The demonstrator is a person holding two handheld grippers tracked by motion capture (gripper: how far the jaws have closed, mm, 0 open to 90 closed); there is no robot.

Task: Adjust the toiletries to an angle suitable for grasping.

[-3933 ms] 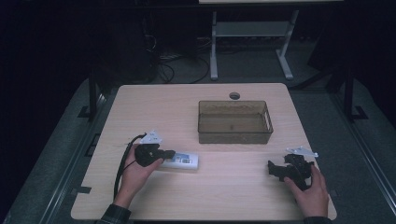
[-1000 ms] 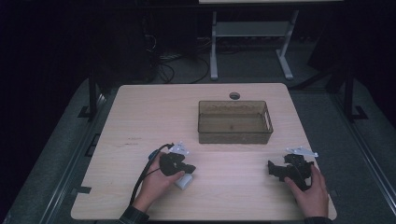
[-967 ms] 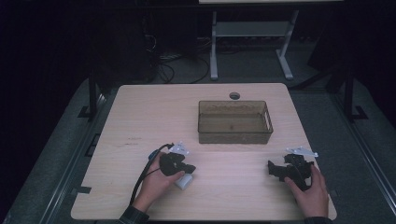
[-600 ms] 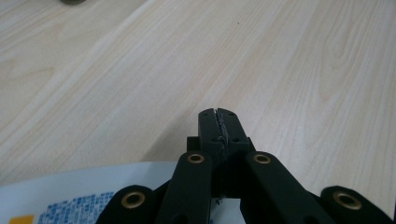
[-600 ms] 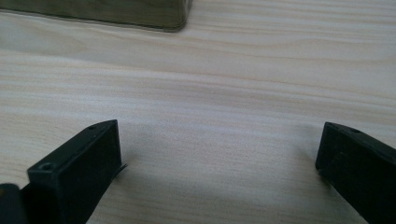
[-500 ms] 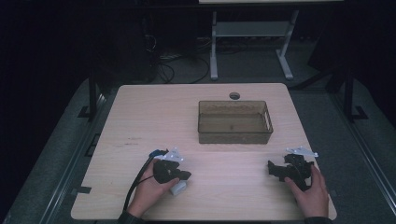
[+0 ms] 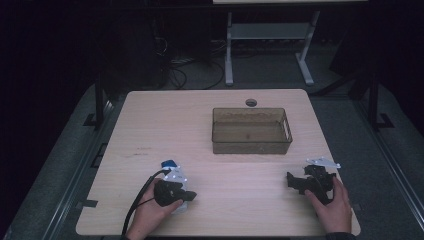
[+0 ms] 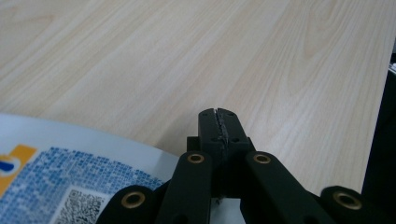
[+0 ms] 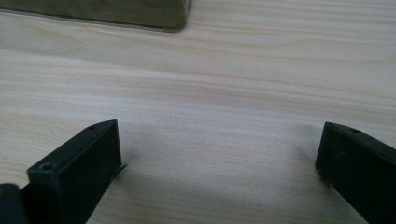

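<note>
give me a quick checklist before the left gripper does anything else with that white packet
1. Left gripper shut: ok, jaws together at the tips.
2. Packet held: not ok, the tips are closed on nothing; the white packet with blue print lies beside and under the jaws.
3. Right gripper open and free: ok, jaws wide apart over bare table.
4. Bin ready: ok, upright on the table and looks empty.
5. Path from packet to bin: ok, bare wood between them.
6. Packet's full outline: cannot tell, the left hand covers part of it.
</note>
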